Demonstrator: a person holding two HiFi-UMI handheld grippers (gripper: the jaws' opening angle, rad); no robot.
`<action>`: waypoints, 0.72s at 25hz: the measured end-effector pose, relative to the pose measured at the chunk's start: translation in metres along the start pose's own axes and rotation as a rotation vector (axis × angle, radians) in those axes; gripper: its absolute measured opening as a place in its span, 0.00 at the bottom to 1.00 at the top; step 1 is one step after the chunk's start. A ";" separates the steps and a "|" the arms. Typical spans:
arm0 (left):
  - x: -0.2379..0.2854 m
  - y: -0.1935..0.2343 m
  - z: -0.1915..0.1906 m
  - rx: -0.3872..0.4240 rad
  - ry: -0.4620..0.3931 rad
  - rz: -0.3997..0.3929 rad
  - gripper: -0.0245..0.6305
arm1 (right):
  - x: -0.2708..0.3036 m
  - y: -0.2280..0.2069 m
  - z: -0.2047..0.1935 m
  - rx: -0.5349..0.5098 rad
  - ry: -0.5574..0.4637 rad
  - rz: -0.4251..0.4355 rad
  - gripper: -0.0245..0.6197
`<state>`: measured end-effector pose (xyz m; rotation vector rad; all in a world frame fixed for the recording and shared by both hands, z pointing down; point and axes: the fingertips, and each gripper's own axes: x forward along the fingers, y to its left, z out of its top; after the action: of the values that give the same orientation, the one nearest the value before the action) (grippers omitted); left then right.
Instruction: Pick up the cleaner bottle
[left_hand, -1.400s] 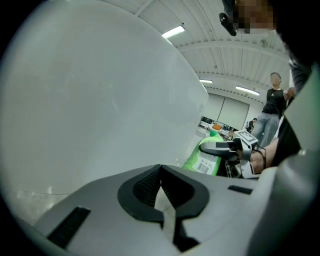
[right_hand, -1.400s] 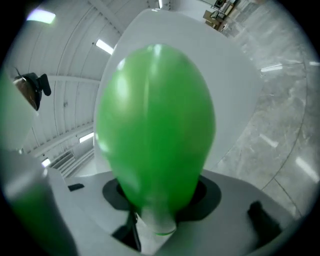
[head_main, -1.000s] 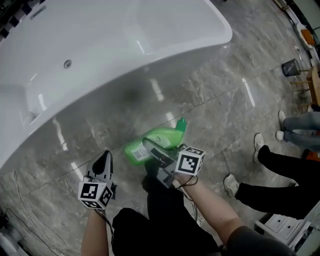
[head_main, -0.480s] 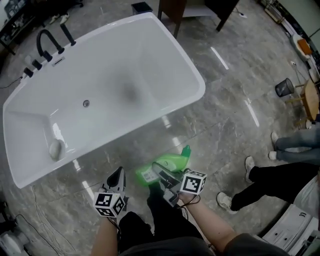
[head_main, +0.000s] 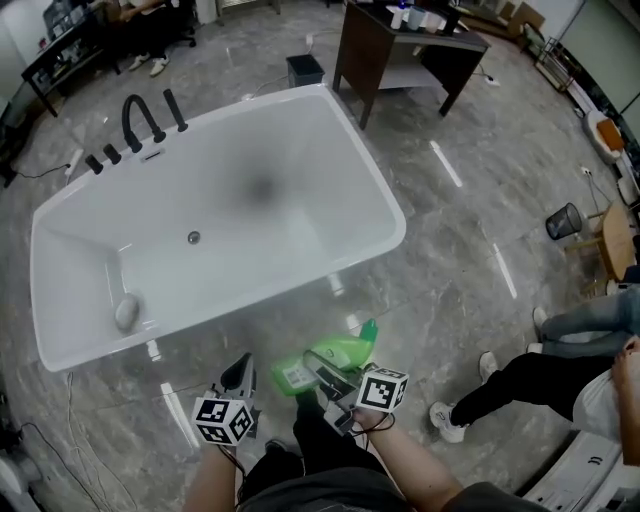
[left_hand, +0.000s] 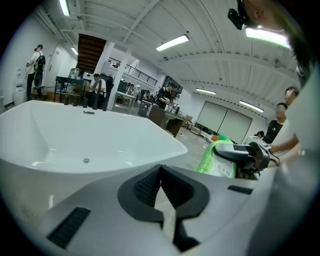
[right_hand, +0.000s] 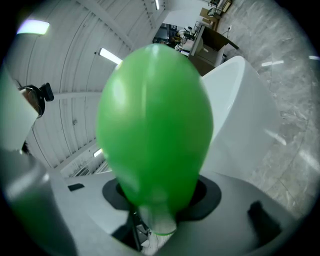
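Observation:
The green cleaner bottle (head_main: 338, 356) with a white label lies sideways in my right gripper (head_main: 326, 372), which is shut on its body, cap pointing away toward the tub. In the right gripper view the bottle (right_hand: 155, 125) fills the middle and hides the pads of that gripper (right_hand: 157, 212). My left gripper (head_main: 242, 371) hangs to the bottle's left, shut with nothing in it; its dark pads (left_hand: 150, 185) meet in the left gripper view. From that view the bottle (left_hand: 216, 160) shows at the right, held well above the floor.
A white bathtub (head_main: 393, 222) with black taps (head_main: 148, 118) stands ahead on the grey marble floor; a pale lump (head_main: 126, 312) lies inside it. A dark table (head_main: 410, 45) and small bin (head_main: 304, 70) stand beyond. A person's legs (head_main: 520, 385) and a wire basket (head_main: 563, 221) are at the right.
Both grippers have risen together, the bottle with the right one. The head view now takes in the whole tub and the room behind it.

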<state>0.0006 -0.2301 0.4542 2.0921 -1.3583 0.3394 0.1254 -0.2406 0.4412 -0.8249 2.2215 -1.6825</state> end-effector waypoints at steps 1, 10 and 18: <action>-0.005 0.000 0.000 -0.003 -0.002 0.002 0.06 | -0.002 0.005 -0.005 0.002 0.005 -0.003 0.34; -0.087 0.008 0.005 -0.012 -0.100 -0.010 0.06 | -0.012 0.060 -0.062 -0.058 0.021 -0.026 0.34; -0.185 0.027 -0.003 0.042 -0.149 -0.041 0.06 | -0.018 0.114 -0.124 -0.089 -0.050 -0.047 0.34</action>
<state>-0.1045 -0.1004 0.3698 2.2137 -1.4020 0.1996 0.0441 -0.1099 0.3698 -0.9365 2.2739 -1.5750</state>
